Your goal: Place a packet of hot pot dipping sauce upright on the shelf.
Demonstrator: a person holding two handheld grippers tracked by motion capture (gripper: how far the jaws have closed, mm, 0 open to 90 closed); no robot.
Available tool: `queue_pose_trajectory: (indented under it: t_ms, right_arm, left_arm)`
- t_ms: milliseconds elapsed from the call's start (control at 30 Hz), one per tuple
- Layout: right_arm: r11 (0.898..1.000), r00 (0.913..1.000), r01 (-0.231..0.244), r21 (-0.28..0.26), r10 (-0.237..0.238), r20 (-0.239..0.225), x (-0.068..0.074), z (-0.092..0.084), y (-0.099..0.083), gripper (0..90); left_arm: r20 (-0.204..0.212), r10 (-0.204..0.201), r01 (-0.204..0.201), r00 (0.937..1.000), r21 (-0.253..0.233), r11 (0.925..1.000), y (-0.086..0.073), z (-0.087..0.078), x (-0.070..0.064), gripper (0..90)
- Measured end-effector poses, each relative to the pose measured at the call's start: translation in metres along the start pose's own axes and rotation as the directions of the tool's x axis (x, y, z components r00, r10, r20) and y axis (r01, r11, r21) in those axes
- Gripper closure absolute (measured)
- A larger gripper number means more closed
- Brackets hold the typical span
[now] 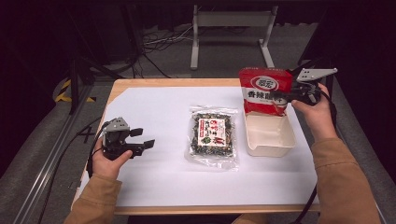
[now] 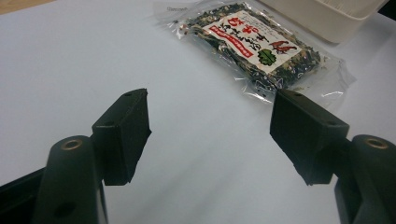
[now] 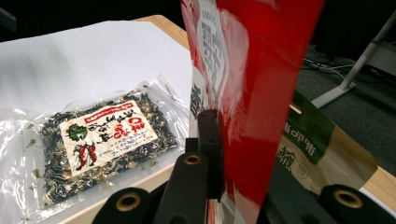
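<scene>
A red snack bag (image 1: 264,89) with white lettering hangs upright over the far end of a cream tub (image 1: 286,140). My right gripper (image 1: 286,97) is shut on the bag's right edge; in the right gripper view the red bag (image 3: 261,93) runs up between the black jaws. A clear packet of dark dried flakes (image 1: 212,135) with a red-and-white label lies flat on the white sheet, left of the tub. My left gripper (image 1: 142,138) rests low at the table's left, open, with nothing between its fingers (image 2: 123,133); the clear packet (image 2: 254,46) lies ahead of it.
A white paper sheet (image 1: 159,186) covers most of the wooden table (image 1: 140,84). Beyond the far edge are a grey floor, cables and a white stand (image 1: 231,28). The tub's corner (image 2: 327,21) lies past the packet.
</scene>
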State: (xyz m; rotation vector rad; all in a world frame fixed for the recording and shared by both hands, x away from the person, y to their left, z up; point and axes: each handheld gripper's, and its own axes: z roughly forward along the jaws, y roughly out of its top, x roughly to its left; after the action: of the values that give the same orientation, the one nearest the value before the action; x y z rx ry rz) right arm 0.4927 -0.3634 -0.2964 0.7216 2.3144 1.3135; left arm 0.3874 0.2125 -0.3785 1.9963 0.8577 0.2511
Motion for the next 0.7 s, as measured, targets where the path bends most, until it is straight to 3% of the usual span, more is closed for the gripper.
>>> queue_pose_trajectory:
  t_ms: [400,533,700]
  right_arm:
    - [0.999,0.9998,0.011,0.032,-0.011,0.015,-0.005,0.014,-0.007,89.5]
    - [1.0,0.9999,-0.008,0.017,0.008,0.01,-0.01,0.017,-0.013,89.5]
    - [1.0,1.0,0.003,0.02,-0.003,0.004,-0.009,0.02,-0.015,89.3]
  left_arm:
    - [0.018,-0.005,0.005,0.9998,-0.005,1.0,0.0,-0.001,0.0,29.1]
    - [0.022,-0.004,0.004,0.9997,-0.009,1.0,0.001,-0.001,0.0,29.1]
    - [0.023,-0.006,0.007,0.9997,-0.007,1.0,0.001,-0.001,-0.001,29.1]
